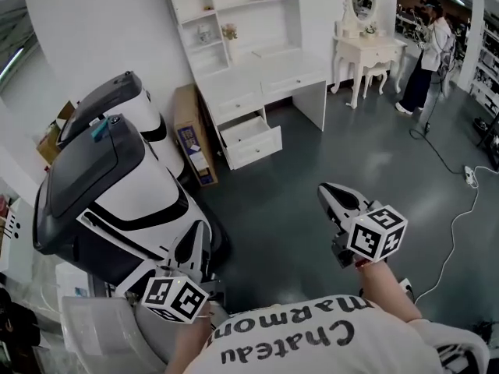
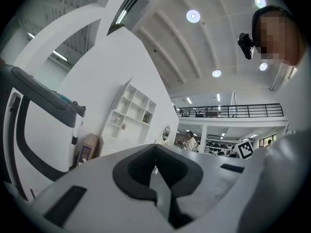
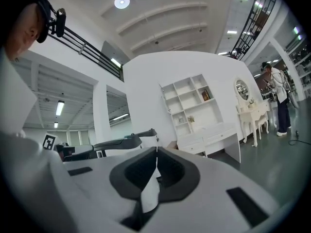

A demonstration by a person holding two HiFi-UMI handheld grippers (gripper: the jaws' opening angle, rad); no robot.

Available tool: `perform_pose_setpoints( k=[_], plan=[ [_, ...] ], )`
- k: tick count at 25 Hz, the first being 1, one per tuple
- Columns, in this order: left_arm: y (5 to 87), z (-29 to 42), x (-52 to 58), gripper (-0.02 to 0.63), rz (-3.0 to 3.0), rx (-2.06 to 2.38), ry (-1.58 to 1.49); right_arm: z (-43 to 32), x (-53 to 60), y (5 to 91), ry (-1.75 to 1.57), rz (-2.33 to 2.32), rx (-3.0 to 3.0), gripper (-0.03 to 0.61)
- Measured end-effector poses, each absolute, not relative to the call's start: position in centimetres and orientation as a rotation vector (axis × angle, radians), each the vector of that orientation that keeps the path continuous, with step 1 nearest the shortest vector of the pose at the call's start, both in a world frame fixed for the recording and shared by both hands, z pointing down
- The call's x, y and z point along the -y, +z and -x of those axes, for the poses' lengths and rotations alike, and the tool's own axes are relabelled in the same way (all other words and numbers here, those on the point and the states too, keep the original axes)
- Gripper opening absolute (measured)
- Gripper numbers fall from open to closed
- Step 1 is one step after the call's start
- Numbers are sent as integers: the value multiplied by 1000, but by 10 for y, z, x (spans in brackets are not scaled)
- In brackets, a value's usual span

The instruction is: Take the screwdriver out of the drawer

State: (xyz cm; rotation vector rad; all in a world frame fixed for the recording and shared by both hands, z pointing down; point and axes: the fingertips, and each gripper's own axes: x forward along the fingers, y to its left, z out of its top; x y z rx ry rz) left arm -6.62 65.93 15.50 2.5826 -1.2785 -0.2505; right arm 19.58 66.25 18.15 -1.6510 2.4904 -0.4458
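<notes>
Plainly, the left hand-held gripper [image 1: 200, 232] is pressing its smooth white wedge-shaped jaws together on nothing, with the dark matte pads meeting at the tip. The right hand-held gripper [image 1: 327, 193] is doing likewise. A rounded, glossy black-and-white machine [image 1: 117, 185] is bulking just beside the left one. Beyond them, sheeny grey floor [image 1: 312, 170] is stretching to a white table [image 1: 265, 80] under boxy shelves. Its lower drawer [image 1: 253, 140] is standing pulled open, well apart from both. Whether the screwdriver is lying inside cannot be told.

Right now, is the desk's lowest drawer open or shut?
Open: the lowest drawer juts out from the white desk, its inside showing.
</notes>
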Motion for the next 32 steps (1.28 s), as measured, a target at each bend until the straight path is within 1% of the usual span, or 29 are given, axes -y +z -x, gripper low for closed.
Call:
perform_pose_setpoints(
  k=[5,10,18,22,25,32],
  plan=[
    [149,99,-608,23,-2618,1276,-248,-165,-607,177,-413,1648,-2454,28],
    [162,123,-578,23,-2611,1288,-235,-137,-572,197,-453,1652,-2469,28],
    [218,145,-546,23,-2466,1303,-199,-113,-533,248,-625,1666,-2516,28],
    [248,158,-529,21,-2387,1316,-139,-93,-500,267,-791,1573,-2478,28],
    [263,167,-516,22,-2334,1335,-132,-78,-479,278,-850,1515,-2493,28],
    [253,161,-461,21,-2334,1377,-160,-87,-418,272,-864,1461,-2497,28]
  ],
)
